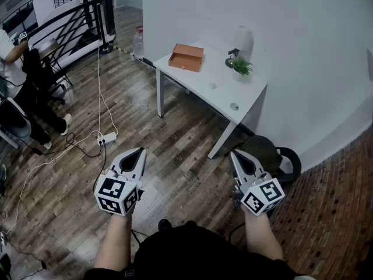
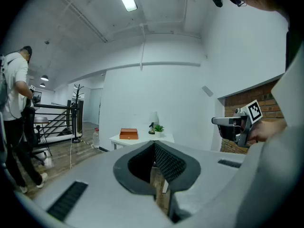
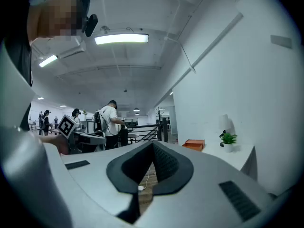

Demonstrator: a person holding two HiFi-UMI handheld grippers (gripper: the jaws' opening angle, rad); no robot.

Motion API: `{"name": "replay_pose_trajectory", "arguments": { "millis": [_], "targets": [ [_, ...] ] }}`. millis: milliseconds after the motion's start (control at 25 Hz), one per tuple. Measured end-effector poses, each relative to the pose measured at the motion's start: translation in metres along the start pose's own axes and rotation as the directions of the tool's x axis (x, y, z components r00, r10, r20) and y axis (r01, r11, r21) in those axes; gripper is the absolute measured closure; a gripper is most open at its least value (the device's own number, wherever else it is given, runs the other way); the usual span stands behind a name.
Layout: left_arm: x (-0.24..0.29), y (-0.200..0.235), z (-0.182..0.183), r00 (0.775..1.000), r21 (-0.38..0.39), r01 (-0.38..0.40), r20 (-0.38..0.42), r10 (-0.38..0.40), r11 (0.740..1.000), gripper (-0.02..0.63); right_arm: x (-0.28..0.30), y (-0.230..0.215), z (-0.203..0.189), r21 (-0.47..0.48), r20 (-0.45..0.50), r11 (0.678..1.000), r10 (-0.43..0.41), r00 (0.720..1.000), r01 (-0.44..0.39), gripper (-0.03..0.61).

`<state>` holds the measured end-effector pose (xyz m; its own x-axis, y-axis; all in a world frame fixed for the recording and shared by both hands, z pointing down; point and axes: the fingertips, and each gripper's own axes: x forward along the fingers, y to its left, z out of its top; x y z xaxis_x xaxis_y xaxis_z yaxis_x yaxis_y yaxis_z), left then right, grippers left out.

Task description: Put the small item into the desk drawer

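A white desk stands against the white wall, well ahead of me. On it are an orange box, a small potted plant, a white lamp and a small round item near its right end. My left gripper and right gripper hang side by side over the wooden floor, short of the desk, both shut and empty. The left gripper view shows its shut tips pointing at the desk. In the right gripper view the tips are shut, with the orange box far off.
A white power strip with cables lies on the floor at the left. A dark bag sits by the desk's right leg. A black railing, chairs and a person are at the far left. Brick-patterned floor runs at the right.
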<state>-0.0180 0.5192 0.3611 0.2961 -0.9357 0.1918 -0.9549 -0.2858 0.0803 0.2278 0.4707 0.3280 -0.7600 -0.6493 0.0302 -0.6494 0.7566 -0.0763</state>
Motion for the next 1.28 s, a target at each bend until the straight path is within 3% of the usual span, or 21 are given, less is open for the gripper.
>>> {"name": "replay_pose_trajectory", "arguments": {
  "millis": [800, 1280],
  "targets": [
    [0.044, -0.055, -0.014, 0.998, -0.009, 0.009, -0.068, -0.009, 1.000, 0.603, -0.041, -0.043, -0.010, 0.003, -0.009, 1.000, 0.023, 1.000, -0.023, 0.575],
    [0.067, -0.101, -0.001, 0.998, 0.012, 0.001, -0.060, 0.000, 1.000, 0.603, -0.080, -0.076, -0.021, 0.004, -0.040, 0.999, 0.050, 0.998, -0.050, 0.575]
  ]
}}
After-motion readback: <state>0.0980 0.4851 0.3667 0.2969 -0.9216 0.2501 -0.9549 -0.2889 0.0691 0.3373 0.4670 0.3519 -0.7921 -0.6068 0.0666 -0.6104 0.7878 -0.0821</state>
